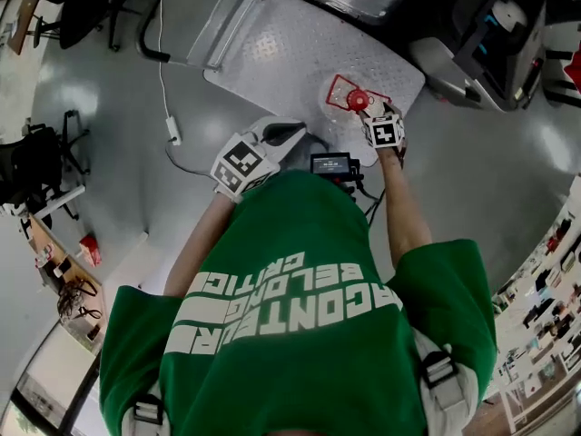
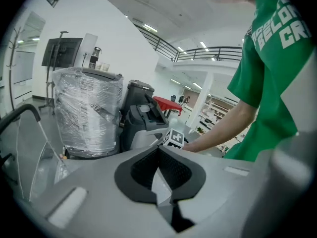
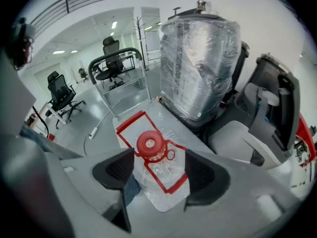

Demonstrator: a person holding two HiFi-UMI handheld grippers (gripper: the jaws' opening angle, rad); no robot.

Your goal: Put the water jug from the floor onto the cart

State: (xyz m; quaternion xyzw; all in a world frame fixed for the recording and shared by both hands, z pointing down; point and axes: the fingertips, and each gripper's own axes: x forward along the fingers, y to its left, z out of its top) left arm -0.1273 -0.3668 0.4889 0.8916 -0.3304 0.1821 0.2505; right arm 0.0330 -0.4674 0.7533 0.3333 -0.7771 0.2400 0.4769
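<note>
The clear water jug [image 1: 356,99], with a red cap and red handle frame, stands upright on the near corner of the grey metal cart [image 1: 290,53]. In the right gripper view the jug [image 3: 154,155] sits between the two jaws, which stand wide apart on either side of its neck. My right gripper [image 1: 370,112] is open just above it. My left gripper [image 1: 277,136] hovers left of the jug, over the cart's near edge, apart from it. In the left gripper view my left gripper [image 2: 161,151] has its pads together with nothing between them.
A plastic-wrapped machine [image 3: 200,58] stands at the cart's far end. A grey floor machine [image 1: 490,34] is to the right. The cart's push handle [image 3: 116,58] rises on the left. A white cable with a plug block [image 1: 171,130] lies on the floor. Office chairs [image 3: 62,95] stand further off.
</note>
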